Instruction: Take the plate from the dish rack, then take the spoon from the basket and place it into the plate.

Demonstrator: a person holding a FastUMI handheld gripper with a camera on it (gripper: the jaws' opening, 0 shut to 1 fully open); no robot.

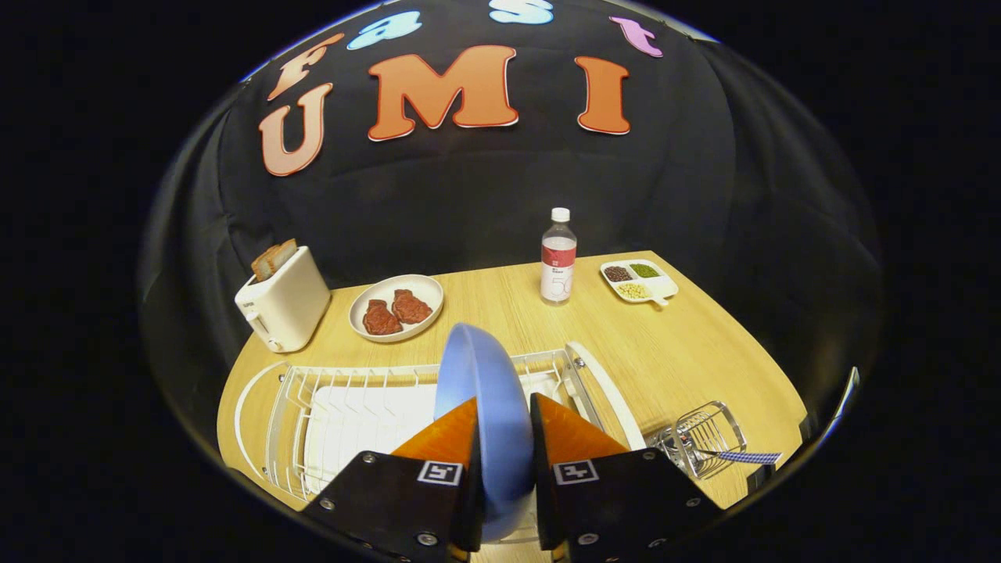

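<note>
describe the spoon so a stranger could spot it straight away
On the wooden table, look beside the white wire dish rack for a small wire basket. The spoon lies across it, alone in having a blue-and-white checked handle.

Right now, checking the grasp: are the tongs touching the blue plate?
Touching. The gripper view shows the tongs closed on the upright blue plate, both fingers pressed against its faces, above the dish rack.
</note>
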